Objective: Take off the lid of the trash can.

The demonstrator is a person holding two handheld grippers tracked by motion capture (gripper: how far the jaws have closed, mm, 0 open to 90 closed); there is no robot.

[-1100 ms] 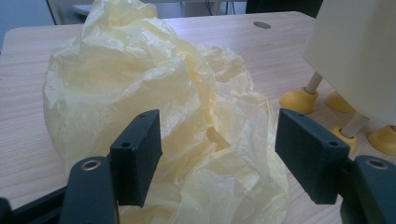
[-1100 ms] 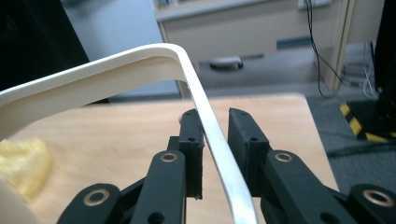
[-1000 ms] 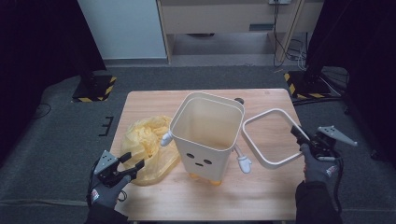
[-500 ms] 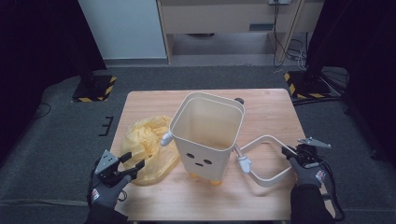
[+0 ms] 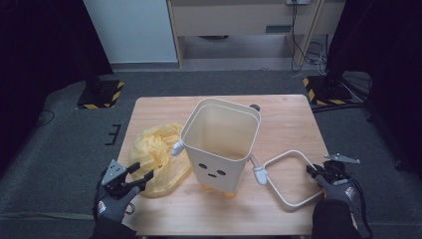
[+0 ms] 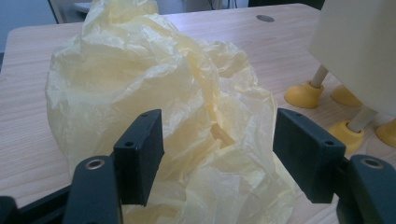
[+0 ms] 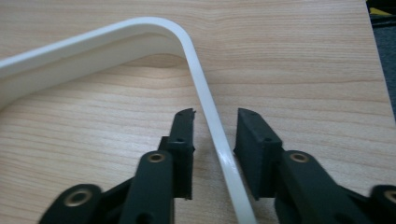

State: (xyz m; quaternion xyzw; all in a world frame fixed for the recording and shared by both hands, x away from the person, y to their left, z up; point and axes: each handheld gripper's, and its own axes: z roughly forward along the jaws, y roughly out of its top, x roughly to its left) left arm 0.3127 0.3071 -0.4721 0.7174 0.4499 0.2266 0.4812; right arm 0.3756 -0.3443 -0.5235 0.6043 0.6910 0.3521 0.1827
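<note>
We see the wooden counter (image 5: 149,112) across the middle of the high view, and on it, near the centre, stands the cream bin (image 5: 221,144) with a small face on its front and yellow feet, open at the top. To the bin's left in that frame lies the crumpled yellow plastic bag (image 5: 159,157), close against the bin's side. At lower right of the frame the white frame ring (image 5: 293,177) lies flat on the counter, one corner just beside the bin's little white arm.

Our left tool (image 5: 134,174) sits at lower left of the high view, its jaws spread wide and gripping nothing; in the left gripper view the bag (image 6: 163,107) bulges up between and beyond the two black jaws (whether the film brushes them we cannot tell).

Our right tool (image 5: 313,172) is at the ring's right edge. In the right gripper view the ring's thin white bar (image 7: 219,144) runs between the jaws with a gap on each side; the jaws have just been opening, so the ring is released and rests on the counter.
</note>
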